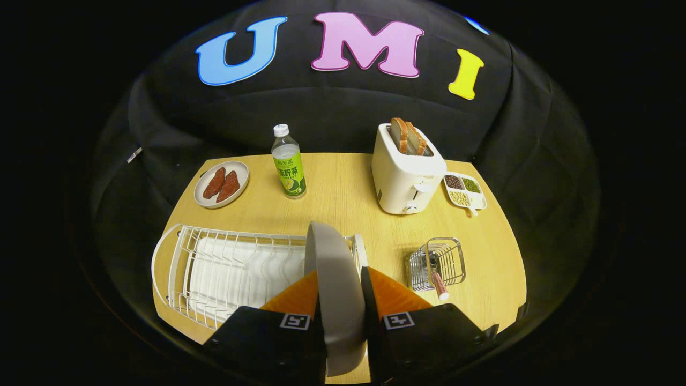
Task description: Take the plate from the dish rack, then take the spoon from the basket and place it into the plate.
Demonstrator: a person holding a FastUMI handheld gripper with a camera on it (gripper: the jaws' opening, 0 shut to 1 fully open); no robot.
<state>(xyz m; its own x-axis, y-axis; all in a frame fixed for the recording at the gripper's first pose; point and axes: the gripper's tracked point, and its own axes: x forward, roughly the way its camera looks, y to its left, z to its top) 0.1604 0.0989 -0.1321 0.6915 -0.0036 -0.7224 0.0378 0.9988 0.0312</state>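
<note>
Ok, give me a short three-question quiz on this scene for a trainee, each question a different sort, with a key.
1. True or false: the gripper is shut on the grey plate, held on edge between its fingers.
2. Multiple choice: the spoon is A) on the grey plate, B) in the wire basket, C) in the dish rack.
3. Fill in: two slices of bread stand in the ____.

Key: 1 true; 2 B; 3 toaster.
</note>
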